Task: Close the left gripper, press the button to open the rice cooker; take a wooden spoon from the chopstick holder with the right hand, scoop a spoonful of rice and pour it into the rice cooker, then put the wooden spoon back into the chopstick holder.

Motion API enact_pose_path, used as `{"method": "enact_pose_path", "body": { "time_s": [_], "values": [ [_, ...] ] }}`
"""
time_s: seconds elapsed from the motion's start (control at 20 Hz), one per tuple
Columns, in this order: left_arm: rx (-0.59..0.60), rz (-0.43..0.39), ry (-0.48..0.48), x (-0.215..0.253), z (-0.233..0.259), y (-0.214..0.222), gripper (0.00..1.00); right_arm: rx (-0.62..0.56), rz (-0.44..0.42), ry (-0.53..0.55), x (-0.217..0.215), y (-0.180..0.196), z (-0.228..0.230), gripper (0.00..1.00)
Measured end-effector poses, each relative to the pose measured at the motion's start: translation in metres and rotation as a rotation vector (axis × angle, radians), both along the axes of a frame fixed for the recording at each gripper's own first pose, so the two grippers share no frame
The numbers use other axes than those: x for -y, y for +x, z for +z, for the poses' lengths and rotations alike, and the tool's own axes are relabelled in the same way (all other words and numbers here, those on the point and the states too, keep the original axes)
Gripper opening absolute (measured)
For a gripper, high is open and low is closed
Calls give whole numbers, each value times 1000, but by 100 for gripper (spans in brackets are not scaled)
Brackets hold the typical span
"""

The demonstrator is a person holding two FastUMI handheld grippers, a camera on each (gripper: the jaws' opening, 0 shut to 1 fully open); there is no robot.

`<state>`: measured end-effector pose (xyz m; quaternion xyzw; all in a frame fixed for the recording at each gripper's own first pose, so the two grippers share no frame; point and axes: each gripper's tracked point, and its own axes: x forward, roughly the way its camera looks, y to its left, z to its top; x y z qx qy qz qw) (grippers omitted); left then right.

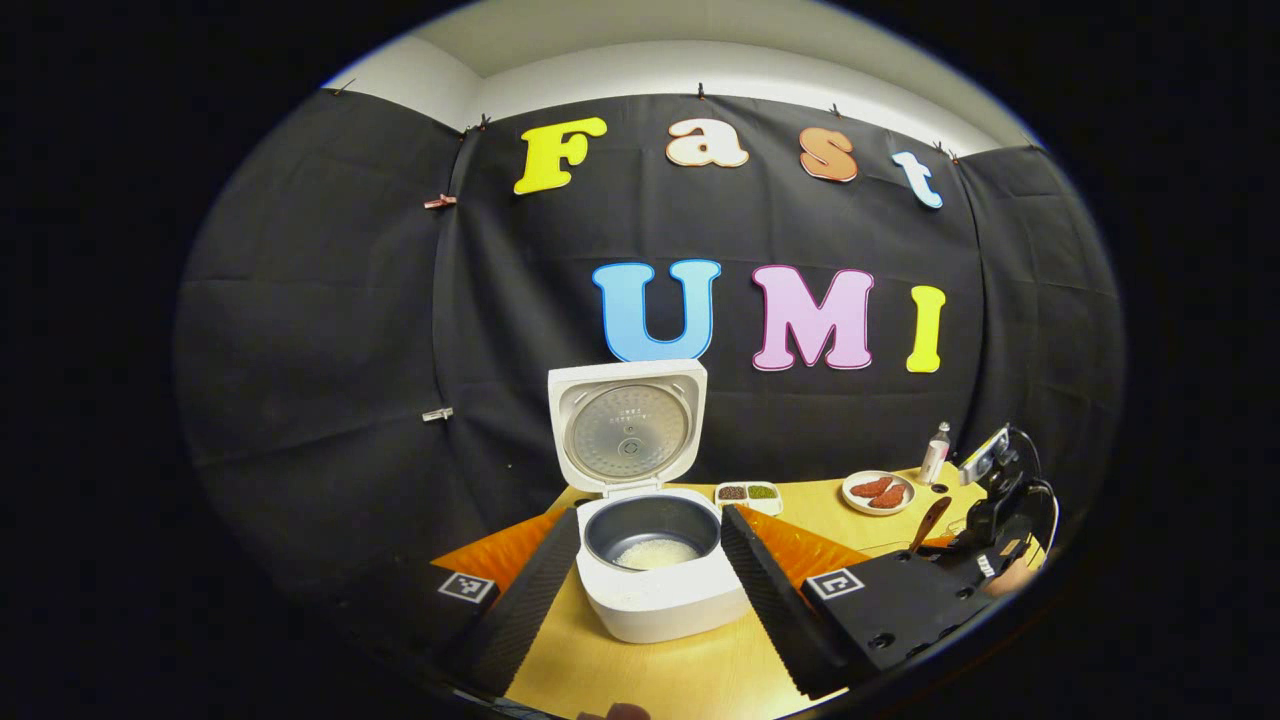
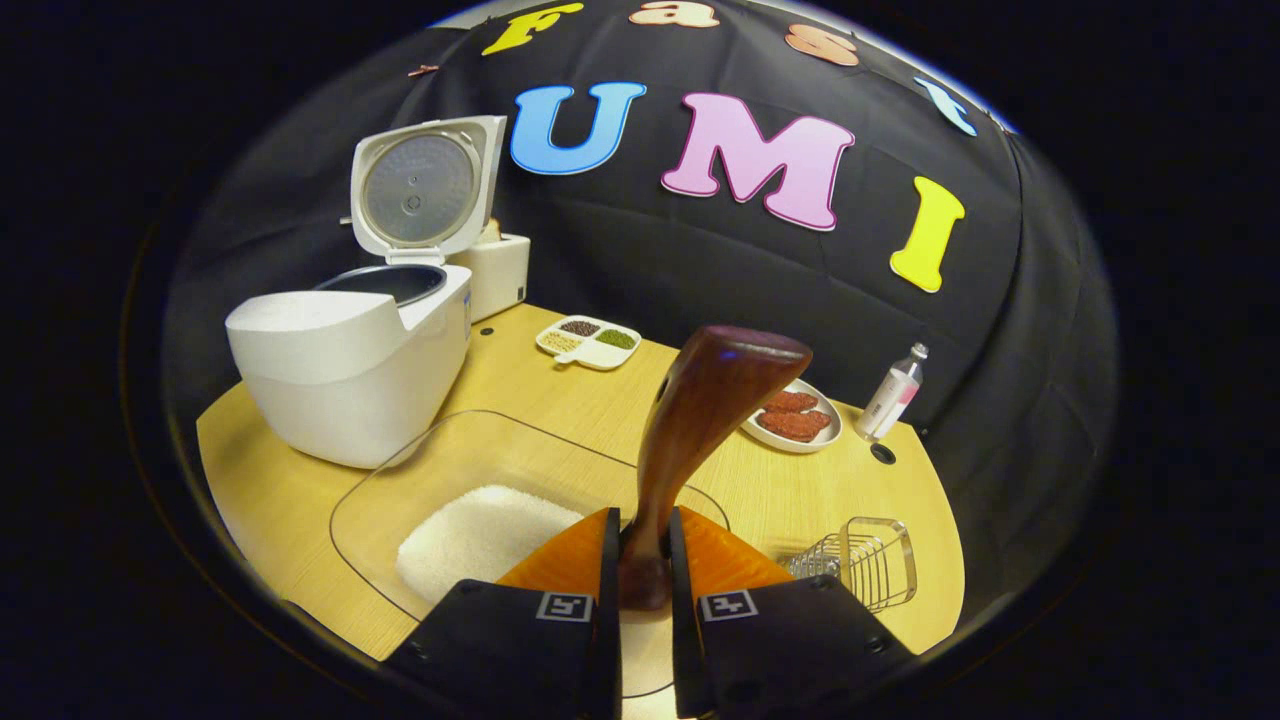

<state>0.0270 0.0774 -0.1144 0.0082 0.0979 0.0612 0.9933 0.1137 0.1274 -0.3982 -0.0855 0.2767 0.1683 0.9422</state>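
The white rice cooker (image 1: 660, 600) stands with its lid (image 1: 625, 430) upright, and some rice lies in its dark pot (image 1: 650, 535). My left gripper (image 1: 650, 515) is open, its fingers spread either side of the cooker and short of it. My right gripper (image 2: 640, 530) is shut on the handle of the wooden spoon (image 2: 700, 420), whose head points up over a clear glass dish of rice (image 2: 480, 530). The wire chopstick holder (image 2: 865, 560) sits to the right of that gripper. In the left gripper view the right gripper (image 1: 985, 540) holds the spoon (image 1: 930, 522) at the far right.
A plate of red pieces (image 2: 795, 420), a small bottle (image 2: 895, 390) and a divided dish of beans (image 2: 590, 340) stand along the back of the wooden table (image 2: 280, 500). A white box (image 2: 500, 270) sits behind the cooker (image 2: 350, 370).
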Motion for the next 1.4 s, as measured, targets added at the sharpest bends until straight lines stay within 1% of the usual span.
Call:
{"method": "enact_pose_path", "body": {
  "time_s": [0.1, 0.15, 0.2, 0.45, 0.8, 0.95, 1.15, 1.4],
  "values": [
    [-2, -8, 1, -4, -2, 0, 97, -8, -25, 17, -7, 1, -3, 24],
    [-3, -10, -4, -6, -2, -1, 97, -23, -37, 40, -12, 1, -4, 20],
    [-3, -13, -12, -8, -3, -1, 97, -43, -46, 77, -21, -1, -4, 25],
    [-2, -19, -23, -14, -5, -3, 97, -121, -108, 221, -47, -10, -4, 25],
    [12, -6, -27, -20, -2, -10, 97, -243, -217, 488, -63, -15, -1, 24],
    [16, 4, -29, -20, -1, -13, 97, -275, -266, 580, -55, -13, 1, 24],
    [21, 15, -30, -21, 1, -18, 97, -255, -298, 628, -35, -9, 15, 24],
    [27, 22, -39, -20, 2, -21, 97, -259, -356, 770, -16, -3, 38, 24]
  ]
}}
